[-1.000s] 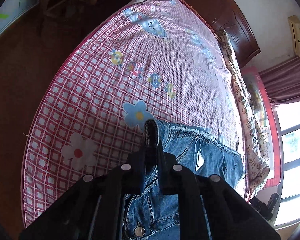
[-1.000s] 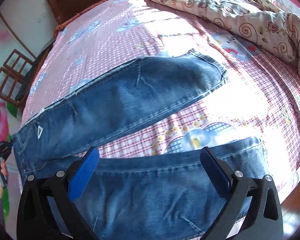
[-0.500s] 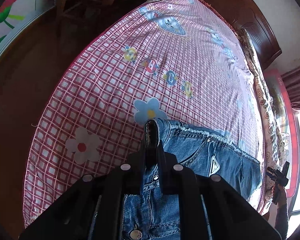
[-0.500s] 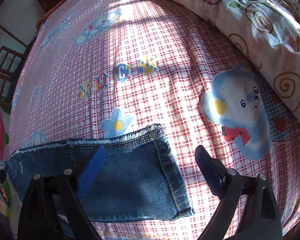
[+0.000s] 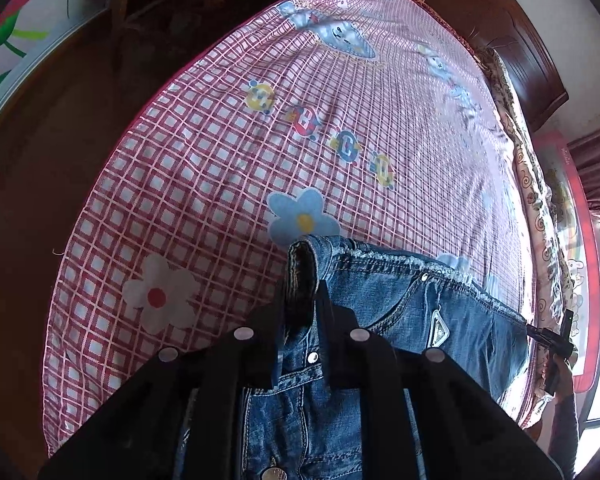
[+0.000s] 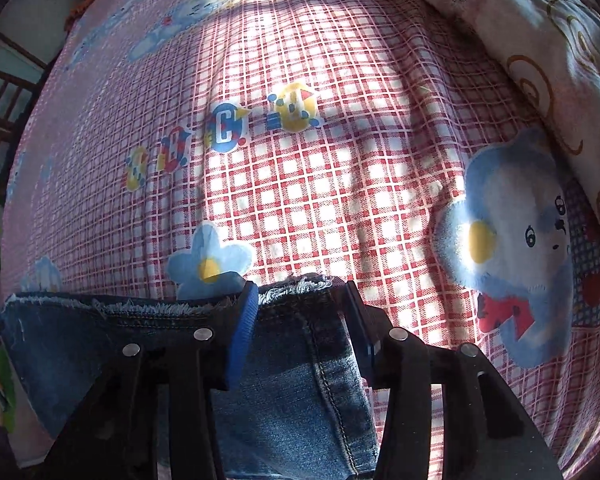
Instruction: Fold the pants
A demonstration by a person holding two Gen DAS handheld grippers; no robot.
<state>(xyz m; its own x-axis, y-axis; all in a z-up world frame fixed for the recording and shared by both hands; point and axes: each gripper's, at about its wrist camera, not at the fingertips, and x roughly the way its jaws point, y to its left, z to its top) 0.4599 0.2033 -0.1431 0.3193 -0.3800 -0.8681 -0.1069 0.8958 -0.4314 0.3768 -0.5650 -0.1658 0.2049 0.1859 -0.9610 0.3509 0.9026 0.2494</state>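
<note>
meanwhile the jeans [image 5: 452,320] were spread on the checked sheet [image 5: 220,160], near its near edge. the waistband [image 5: 300,268] was clamped between the left gripper [image 5: 300,304] fingers. the right gripper [image 6: 300,300] jaws had just been closing, with the frayed hem [image 6: 296,284] between them, pads not clearly pressing.

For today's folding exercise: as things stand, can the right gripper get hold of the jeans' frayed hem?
Probably yes: the right gripper has been closing, its fingers straddle the jeans' frayed hem, nothing in between.
</note>
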